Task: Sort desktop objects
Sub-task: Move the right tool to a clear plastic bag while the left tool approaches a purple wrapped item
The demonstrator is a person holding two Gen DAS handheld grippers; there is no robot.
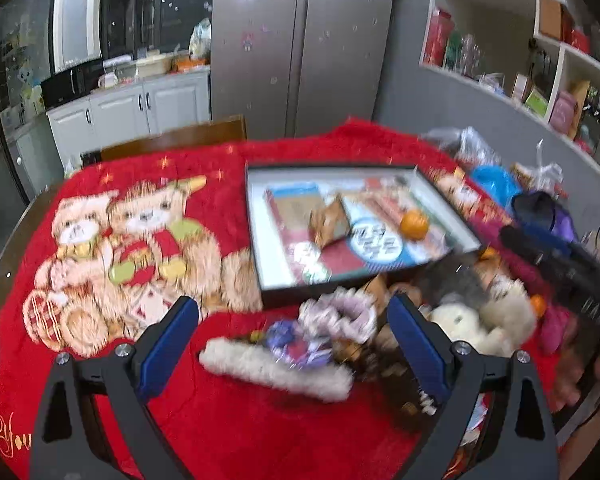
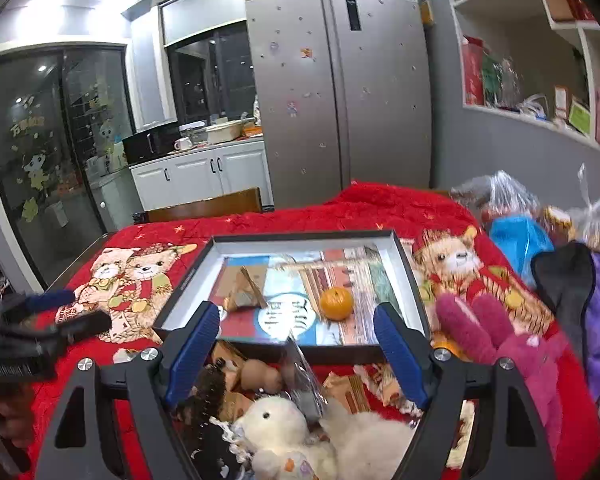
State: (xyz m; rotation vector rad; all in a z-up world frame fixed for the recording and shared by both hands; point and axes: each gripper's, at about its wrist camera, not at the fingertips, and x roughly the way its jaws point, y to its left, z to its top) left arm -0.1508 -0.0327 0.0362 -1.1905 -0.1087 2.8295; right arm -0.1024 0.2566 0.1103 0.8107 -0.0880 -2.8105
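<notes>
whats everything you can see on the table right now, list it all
tray: 1, black rim, white inside, printed sheet on its floor, middle of the table
orange: 1, orange, in the tray, right of centre
paper packet: 1, brown, in the tray, left of the orange
blanket: 1, red with teddy bear print, covers the table
white plush toy: 1, white, in the pile near the tray's front edge
pink plush toy: 1, magenta, right of the tray
white fluffy strip: 1, white, front of the pile
plastic bags: several, clear and blue, far right
left gripper: open, above the pile
right gripper: open, above the pile
</notes>
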